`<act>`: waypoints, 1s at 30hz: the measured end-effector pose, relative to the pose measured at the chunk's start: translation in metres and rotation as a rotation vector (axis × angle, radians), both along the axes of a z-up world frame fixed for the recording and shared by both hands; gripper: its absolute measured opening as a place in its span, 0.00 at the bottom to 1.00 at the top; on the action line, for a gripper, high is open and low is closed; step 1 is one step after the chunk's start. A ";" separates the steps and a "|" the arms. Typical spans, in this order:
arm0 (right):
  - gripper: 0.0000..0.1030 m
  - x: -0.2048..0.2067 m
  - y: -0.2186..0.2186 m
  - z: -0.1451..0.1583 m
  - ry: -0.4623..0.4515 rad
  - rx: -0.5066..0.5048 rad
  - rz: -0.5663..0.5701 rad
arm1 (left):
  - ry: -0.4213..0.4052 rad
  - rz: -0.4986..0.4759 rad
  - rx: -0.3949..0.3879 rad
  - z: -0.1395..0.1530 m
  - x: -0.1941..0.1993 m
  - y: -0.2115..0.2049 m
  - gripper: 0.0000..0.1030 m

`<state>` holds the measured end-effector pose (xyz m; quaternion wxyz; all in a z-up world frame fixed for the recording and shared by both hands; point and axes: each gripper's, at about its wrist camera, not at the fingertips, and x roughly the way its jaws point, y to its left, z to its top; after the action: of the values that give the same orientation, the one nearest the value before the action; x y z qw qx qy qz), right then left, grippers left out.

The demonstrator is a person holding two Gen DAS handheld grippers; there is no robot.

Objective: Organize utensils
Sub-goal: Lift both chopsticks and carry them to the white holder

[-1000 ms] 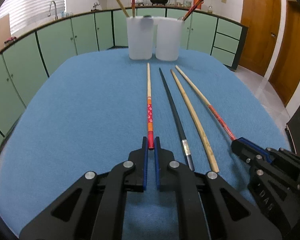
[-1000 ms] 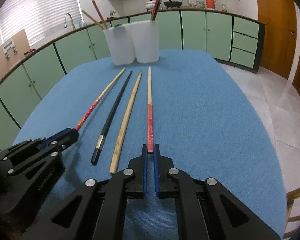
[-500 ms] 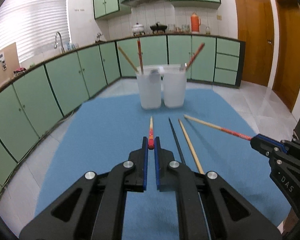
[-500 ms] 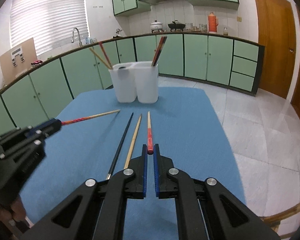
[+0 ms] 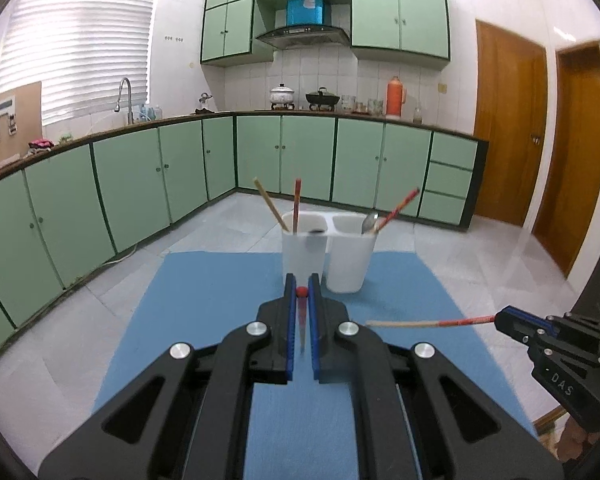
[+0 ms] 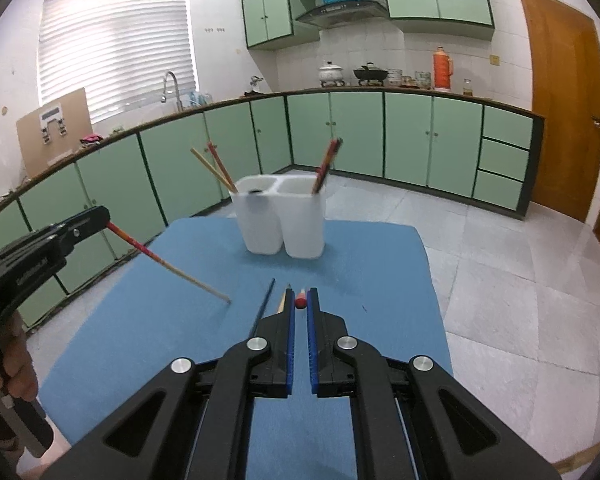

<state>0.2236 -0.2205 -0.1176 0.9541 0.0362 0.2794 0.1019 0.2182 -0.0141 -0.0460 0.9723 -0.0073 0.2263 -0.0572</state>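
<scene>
My left gripper [image 5: 301, 286] is shut on a red-ended chopstick [image 5: 301, 291], lifted above the blue mat; the stick hangs down between the jaws. In the right wrist view it [image 6: 104, 216] holds the stick [image 6: 168, 266] slanting down to the mat. My right gripper [image 6: 300, 298] is shut on another red-ended chopstick [image 6: 300, 301], also lifted; in the left wrist view it [image 5: 500, 318] holds its stick [image 5: 428, 323] level. Two white holder cups [image 5: 324, 254] [image 6: 282, 220] stand at the mat's far end with several chopsticks in them. A black chopstick [image 6: 263, 306] and a tan one [image 6: 281, 302] lie on the mat.
The blue mat [image 5: 204, 292] [image 6: 380, 264] covers the table, with tiled floor beyond its edges. Green kitchen cabinets [image 5: 140, 172] run along the back. Wooden doors [image 5: 508, 120] stand at the right.
Both grippers have risen and tilted up, each carrying its chopstick off the mat. The holder cups now appear lower in view.
</scene>
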 end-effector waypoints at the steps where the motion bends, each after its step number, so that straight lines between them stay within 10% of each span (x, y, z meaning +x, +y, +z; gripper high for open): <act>1: 0.05 0.002 -0.001 0.003 0.000 0.001 0.005 | 0.001 -0.004 -0.012 0.003 0.002 0.002 0.05; 30: 0.05 0.071 0.005 0.141 -0.219 -0.032 0.141 | -0.222 -0.063 -0.136 0.118 0.053 0.005 0.05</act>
<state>0.2950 -0.2156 0.0234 0.9698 -0.0101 0.1769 0.1676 0.2712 -0.0095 0.0724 0.9864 -0.0596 0.1132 -0.1034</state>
